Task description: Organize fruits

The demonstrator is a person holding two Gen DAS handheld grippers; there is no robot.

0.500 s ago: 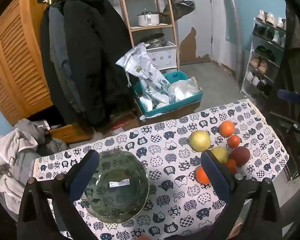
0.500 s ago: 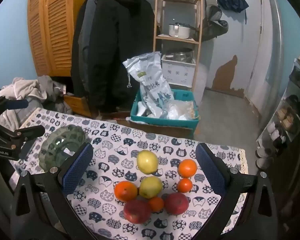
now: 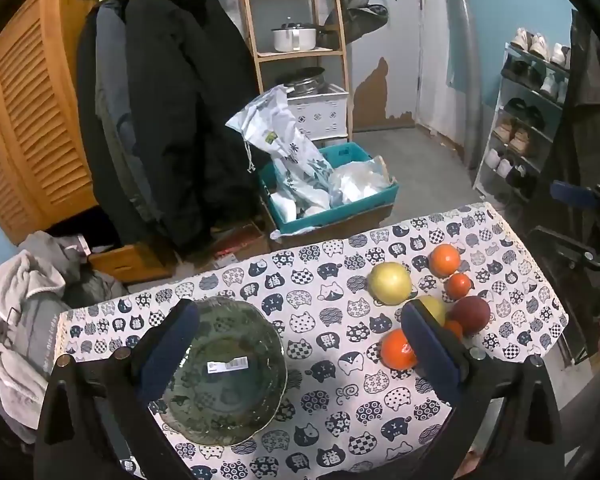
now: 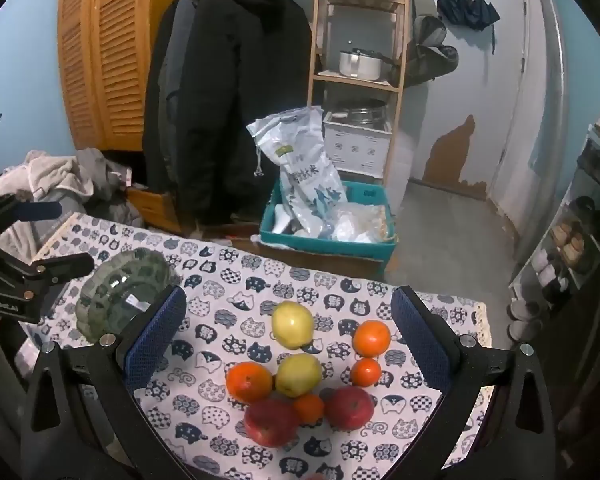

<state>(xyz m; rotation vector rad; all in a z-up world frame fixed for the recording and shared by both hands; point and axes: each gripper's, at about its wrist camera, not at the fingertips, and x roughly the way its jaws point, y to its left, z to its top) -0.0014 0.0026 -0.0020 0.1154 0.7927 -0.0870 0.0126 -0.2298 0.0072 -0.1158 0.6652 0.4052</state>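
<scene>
Hardly anything different from half a second ago. In the left wrist view, only a faint slide of the scene toward the left edge: round yellow-green apple (image 3: pixel 390 283), large orange (image 3: pixel 444 260), small orange (image 3: pixel 459 285) just beside it and dark red apple (image 3: pixel 469 311) all sit a shade further left in the frame. Green patterned glass bowl (image 3: pixel 220 400) drifts the same way, by even less. In the right wrist view, no more than a hair's leftward shift of the same fruit and bowl
</scene>
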